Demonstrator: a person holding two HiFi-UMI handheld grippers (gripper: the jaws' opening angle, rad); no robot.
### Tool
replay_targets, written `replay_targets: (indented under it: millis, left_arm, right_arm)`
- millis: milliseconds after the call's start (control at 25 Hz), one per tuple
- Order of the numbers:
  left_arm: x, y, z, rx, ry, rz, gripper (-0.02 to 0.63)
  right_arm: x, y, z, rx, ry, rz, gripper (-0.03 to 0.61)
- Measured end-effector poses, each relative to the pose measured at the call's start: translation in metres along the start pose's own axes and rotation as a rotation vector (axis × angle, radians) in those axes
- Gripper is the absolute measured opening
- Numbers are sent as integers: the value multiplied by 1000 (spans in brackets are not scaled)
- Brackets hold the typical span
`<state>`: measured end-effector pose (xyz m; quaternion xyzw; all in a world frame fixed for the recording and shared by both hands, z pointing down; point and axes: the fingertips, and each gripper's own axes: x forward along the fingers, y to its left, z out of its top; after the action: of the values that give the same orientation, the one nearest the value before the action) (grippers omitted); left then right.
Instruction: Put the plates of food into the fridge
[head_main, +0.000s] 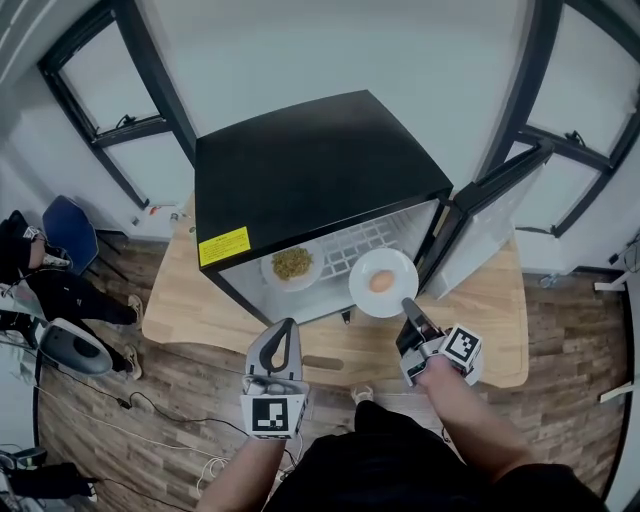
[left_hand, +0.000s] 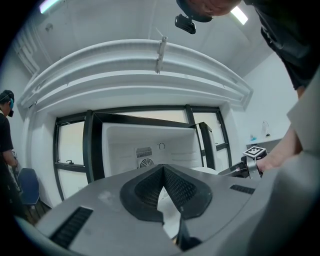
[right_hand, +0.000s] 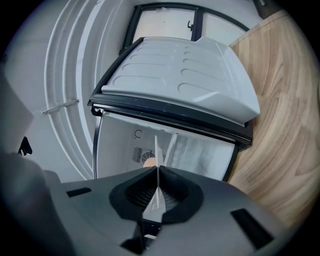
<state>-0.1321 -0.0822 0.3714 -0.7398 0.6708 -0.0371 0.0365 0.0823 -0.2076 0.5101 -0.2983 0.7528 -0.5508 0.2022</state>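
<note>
Left gripper (head_main: 289, 325) is closed and empty at the front edge of the wooden table (head_main: 480, 300). The right gripper (head_main: 408, 303) has its fingers clamped on the rim of a white plate (head_main: 365, 270) with a round orange item, held at the open black fridge (head_main: 310, 160). A second plate (head_main: 292, 264) of greenish food sits inside, with wood floor (head_main: 150, 400), black-framed windows (head_main: 110, 70) and a white wall beyond.
</note>
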Motion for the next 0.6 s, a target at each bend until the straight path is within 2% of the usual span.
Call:
replay_targets:
  millis: [320,480,600]
  left_arm:
    - [30,4,-3,-34,-9,-1,5]
    - [43,8,0,-10,-20,-14,5]
    - [50,7,-1,-25,-22,-15,5]
  right_arm:
    - [38,6,17,10,5,17,32]
    - [56,10,25,2,13,26,32]
    - [69,12,27,-12,21,24,32]
